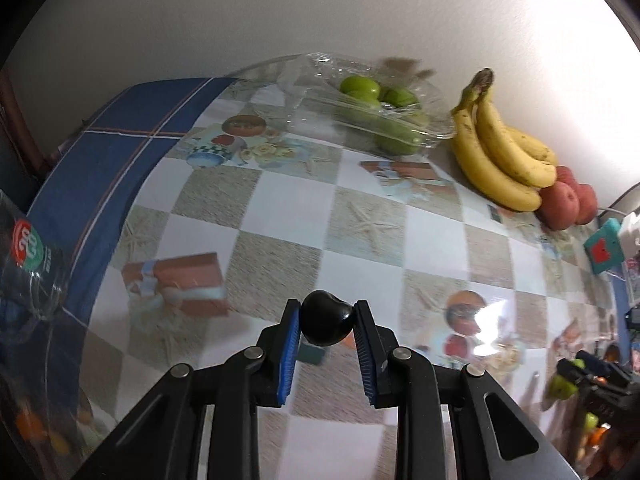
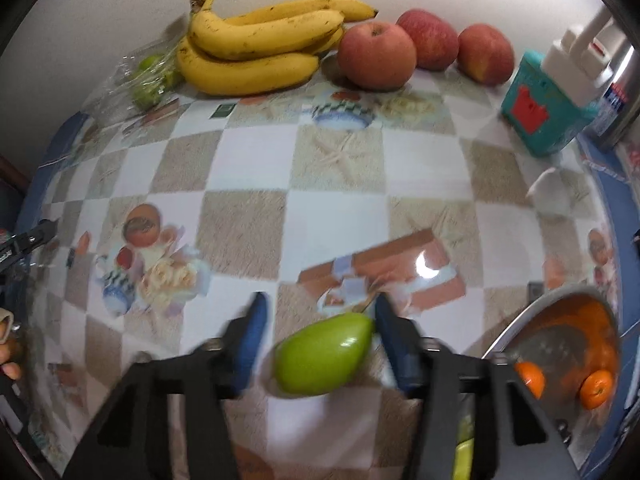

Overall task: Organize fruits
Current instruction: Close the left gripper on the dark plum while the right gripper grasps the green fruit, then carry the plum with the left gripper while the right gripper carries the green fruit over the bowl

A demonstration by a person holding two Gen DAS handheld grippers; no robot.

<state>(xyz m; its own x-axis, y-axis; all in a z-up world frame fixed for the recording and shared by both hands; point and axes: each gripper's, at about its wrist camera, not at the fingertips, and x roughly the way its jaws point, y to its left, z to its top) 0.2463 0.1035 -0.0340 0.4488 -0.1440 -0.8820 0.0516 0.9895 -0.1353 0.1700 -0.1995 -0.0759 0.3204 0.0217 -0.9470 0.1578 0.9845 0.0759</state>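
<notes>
Black and glossy, a small dark fruit [image 1: 325, 323], perhaps a plum, sits pinched in the left tool [image 1: 326, 322]. Spread, the right tool [image 2: 318, 328] frames a green fruit [image 2: 324, 354], seemingly unclamped. Sorting continues; next, carry each across the bench [image 2: 340, 184] toward the bananas [image 2: 256, 40] and apples [image 2: 376, 54].

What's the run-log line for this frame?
left hand-held gripper: shut on dark fruit | right hand-held gripper: open, green fruit between jaws
</notes>
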